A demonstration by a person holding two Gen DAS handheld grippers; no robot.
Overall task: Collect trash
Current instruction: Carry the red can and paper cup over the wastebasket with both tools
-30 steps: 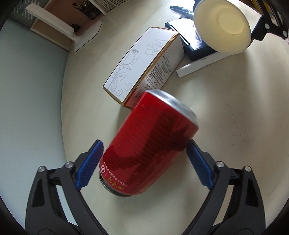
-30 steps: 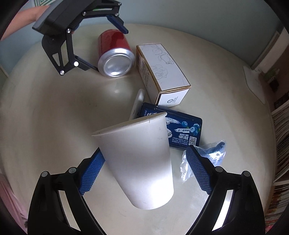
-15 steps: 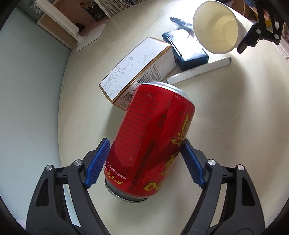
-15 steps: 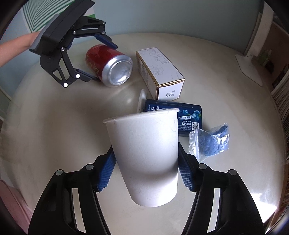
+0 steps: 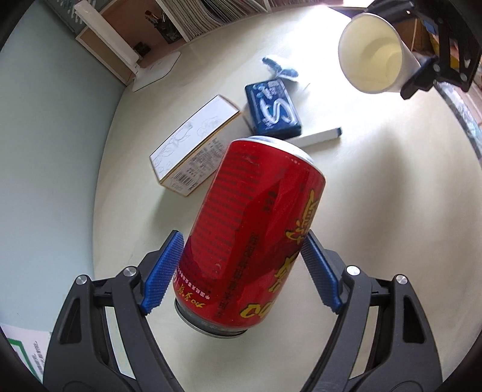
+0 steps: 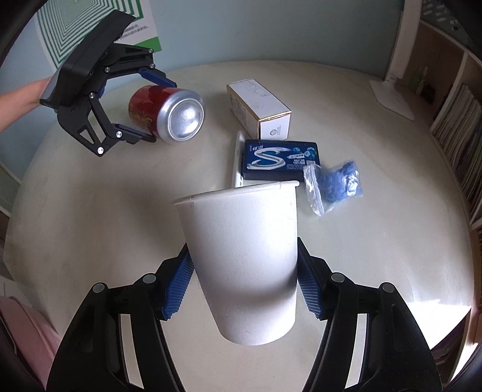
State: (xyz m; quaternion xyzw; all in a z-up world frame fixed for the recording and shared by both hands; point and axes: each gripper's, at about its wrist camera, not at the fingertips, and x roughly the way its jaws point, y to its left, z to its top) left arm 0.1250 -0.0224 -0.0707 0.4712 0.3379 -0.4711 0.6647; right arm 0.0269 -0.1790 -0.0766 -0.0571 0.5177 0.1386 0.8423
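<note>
A red drink can (image 5: 250,232) with yellow lettering hangs above the round table, and my left gripper (image 5: 241,268) is shut on its lower half with both blue pads pressed to its sides. The right wrist view shows that same can (image 6: 167,114) at the upper left, held by the left gripper (image 6: 152,107), silver end toward the camera. My right gripper (image 6: 245,286) is shut on a white paper cup (image 6: 241,259), rim pointing away, lifted off the table. That cup (image 5: 373,57) appears at the top right of the left wrist view.
On the cream round table (image 6: 105,211) lie a white carton (image 6: 259,108), a dark blue gum pack (image 6: 280,156), a white marker (image 5: 316,137) and a small plastic bag of blue stuff (image 6: 334,181). A white lamp base (image 6: 394,96) stands far right; bookshelves (image 5: 229,9) line the edge.
Both grippers closed on their objects, the left on the can and the right on the cup, and lifted them off the table. The things on the table now look smaller and farther away.
</note>
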